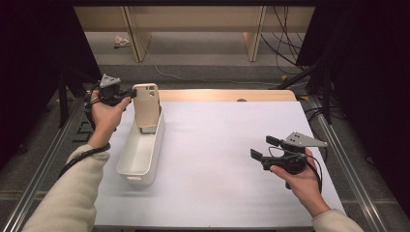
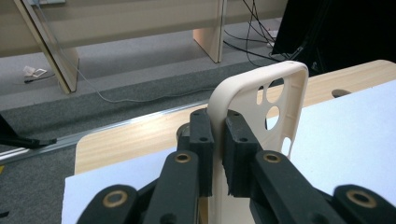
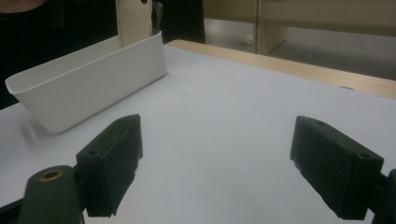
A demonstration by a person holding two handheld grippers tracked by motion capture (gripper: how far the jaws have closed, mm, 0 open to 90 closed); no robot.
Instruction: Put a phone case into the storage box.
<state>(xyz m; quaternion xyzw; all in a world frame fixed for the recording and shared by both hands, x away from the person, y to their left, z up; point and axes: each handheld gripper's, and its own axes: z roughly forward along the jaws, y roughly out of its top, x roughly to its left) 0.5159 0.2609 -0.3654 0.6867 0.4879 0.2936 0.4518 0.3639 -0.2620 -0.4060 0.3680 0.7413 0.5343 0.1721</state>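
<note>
Lowering: I ease the case (image 1: 146, 107) upright into the bin's (image 1: 140, 162) far end.
Left gripper (image 2: 218, 149): clamped on the case edge.
Right gripper (image 3: 217, 165): jaws apart, idle.
Advice: release only once seated.

No text, label, brand, number or sign can be read anywhere in these views. The phone case (image 2: 261, 98) and the white bin (image 1: 140, 150) are plain.
</note>
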